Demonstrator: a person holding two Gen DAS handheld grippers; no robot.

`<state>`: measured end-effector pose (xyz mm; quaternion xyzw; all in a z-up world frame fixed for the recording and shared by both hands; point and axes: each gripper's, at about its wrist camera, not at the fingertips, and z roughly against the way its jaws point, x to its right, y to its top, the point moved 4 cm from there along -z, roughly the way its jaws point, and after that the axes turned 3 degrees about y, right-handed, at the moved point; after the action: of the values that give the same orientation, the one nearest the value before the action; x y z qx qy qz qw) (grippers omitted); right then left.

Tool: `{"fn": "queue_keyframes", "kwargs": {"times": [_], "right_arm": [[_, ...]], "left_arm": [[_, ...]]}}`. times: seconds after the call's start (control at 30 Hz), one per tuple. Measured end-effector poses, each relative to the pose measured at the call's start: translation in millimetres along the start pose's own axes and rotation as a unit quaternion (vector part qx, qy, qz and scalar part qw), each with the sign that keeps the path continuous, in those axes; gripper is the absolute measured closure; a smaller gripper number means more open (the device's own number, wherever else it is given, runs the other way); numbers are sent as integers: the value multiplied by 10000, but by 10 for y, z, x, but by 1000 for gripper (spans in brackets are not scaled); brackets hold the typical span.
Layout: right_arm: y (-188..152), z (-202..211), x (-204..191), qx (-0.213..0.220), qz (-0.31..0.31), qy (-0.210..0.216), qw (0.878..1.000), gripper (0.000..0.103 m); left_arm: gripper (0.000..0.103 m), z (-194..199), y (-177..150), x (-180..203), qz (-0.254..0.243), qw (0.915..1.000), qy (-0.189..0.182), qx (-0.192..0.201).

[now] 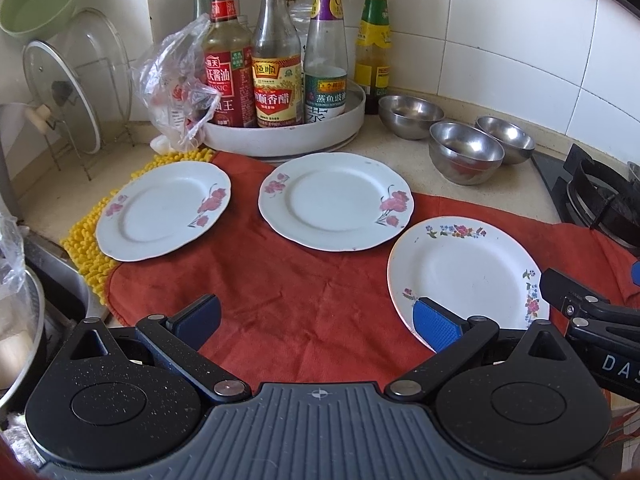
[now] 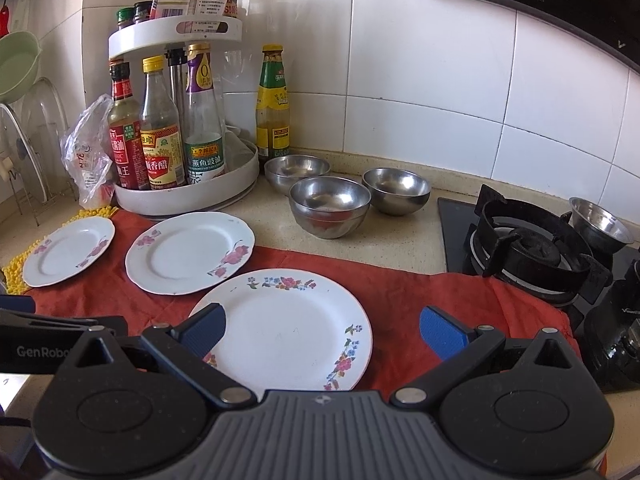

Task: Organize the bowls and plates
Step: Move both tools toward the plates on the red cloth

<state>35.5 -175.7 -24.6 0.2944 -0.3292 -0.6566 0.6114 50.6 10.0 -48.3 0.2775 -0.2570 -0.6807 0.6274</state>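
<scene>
Three white floral plates lie apart on a red cloth [image 1: 280, 292]: a left plate [image 1: 164, 210], a middle plate [image 1: 336, 200] and a right plate [image 1: 468, 272]. The same plates show in the right wrist view as left plate [image 2: 68, 250], middle plate [image 2: 190, 252] and nearest plate [image 2: 288, 328]. Three steel bowls [image 1: 466, 152] [image 2: 330, 206] stand behind them on the counter. My left gripper [image 1: 320, 320] is open over the cloth, its right pad above the right plate's near rim. My right gripper [image 2: 324, 332] is open, with the nearest plate lying below between its fingers.
A white turntable rack [image 1: 288, 136] with sauce bottles stands at the back, a plastic bag [image 1: 176, 80] beside it. Pot lids lean in a wire rack [image 1: 68, 92] at left, near a sink. A gas hob [image 2: 536, 248] holding a small steel cup [image 2: 600, 228] lies right.
</scene>
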Motion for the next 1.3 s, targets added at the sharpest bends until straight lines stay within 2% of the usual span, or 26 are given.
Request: {"fn": "queue_keyframes", "kwargs": {"times": [0.57,0.9,1.0,1.17,1.3], "right_arm": [[28,-449,362,-355,-247,-65,9990,0],[-72,-828,478,-736,-187,228,9968,0],[-90,-911,510,-821,-198,374,9957,0],[-95,-994,510,-883,-210,728,9932,10],[-130,-1112,513,-1141,-411,1212,9852,30]], "left_arm": [[0,-428,95,196,-85,9992,-104,-382],[0,-713,71,338,-308,9974,-191,-617],[0,-777,50,382,-333,9966,-357,-666],[0,-879,47,455,-421,9952,-519,-717],[3,-1004,31,502,-333,9920,-806,-917]]}}
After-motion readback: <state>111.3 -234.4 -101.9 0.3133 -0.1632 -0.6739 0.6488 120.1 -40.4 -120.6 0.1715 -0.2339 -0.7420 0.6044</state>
